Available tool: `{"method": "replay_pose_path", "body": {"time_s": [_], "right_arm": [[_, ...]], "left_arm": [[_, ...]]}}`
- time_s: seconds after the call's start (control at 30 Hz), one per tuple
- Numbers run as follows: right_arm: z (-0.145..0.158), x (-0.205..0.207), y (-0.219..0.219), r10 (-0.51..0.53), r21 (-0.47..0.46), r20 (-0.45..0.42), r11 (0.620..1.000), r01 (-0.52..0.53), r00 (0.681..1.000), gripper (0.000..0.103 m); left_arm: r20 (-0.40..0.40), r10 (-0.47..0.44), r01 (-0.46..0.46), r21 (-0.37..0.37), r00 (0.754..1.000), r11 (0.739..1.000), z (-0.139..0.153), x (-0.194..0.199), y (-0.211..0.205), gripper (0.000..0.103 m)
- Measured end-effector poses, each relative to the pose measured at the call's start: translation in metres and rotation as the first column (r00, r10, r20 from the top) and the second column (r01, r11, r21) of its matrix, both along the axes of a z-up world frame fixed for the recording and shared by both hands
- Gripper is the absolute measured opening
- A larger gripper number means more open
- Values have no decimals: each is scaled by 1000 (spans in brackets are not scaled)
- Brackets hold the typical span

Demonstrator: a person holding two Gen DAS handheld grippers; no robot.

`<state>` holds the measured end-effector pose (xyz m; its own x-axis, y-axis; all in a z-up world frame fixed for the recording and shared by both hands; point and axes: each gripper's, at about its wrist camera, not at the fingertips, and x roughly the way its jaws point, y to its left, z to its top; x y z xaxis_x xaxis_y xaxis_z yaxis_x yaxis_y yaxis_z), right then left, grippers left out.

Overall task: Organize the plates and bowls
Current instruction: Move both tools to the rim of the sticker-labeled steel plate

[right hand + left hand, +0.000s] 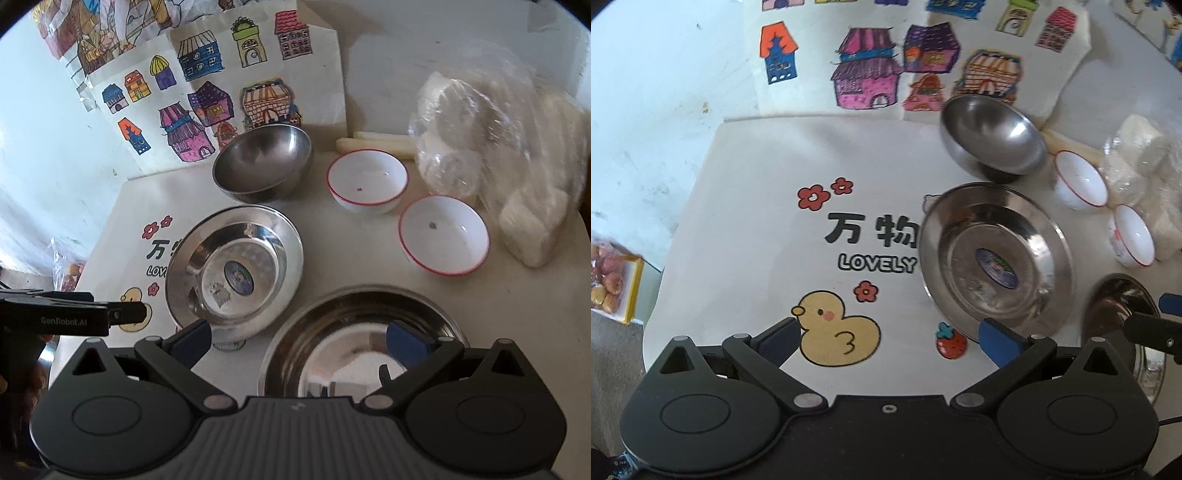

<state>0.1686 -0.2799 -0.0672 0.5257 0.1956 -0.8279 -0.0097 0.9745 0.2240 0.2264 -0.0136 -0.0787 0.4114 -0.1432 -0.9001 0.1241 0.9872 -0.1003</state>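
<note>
Both grippers, left [888, 334] and right [299, 338], hover with jaws released, nothing picked yet. Near steel plate [360, 339] sits under the right one on the bench [517, 314], beside the stickered plate [234, 267]; I'd say stacking them comes next.

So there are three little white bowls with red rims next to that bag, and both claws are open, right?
Not quite: there are two, not three. The right wrist view shows one white bowl and a second white bowl beside the plastic bag. Both the left claw and right claw are open.
</note>
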Motion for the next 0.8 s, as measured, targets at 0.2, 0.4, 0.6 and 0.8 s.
{"method": "replay_pose_path", "body": {"time_s": [0.2, 0.4, 0.6, 0.8], "right_arm": [[-8, 36, 11, 36, -55, -3, 998, -36, 999, 103], [-17, 63, 17, 60, -82, -6, 995, -61, 998, 103], [-29, 84, 16, 77, -75, -29, 994, -79, 997, 101], [-39, 95, 16, 88, -66, -54, 994, -92, 995, 93]], "left_arm": [[-13, 26, -25, 35, 1000, 999, -12, 14, -5, 102], [-13, 47, -46, 46, 999, 998, -21, 19, -11, 102], [-32, 60, -59, 41, 998, 997, -28, 21, -18, 102], [-46, 67, -65, 49, 997, 997, -31, 24, -25, 101]]}}
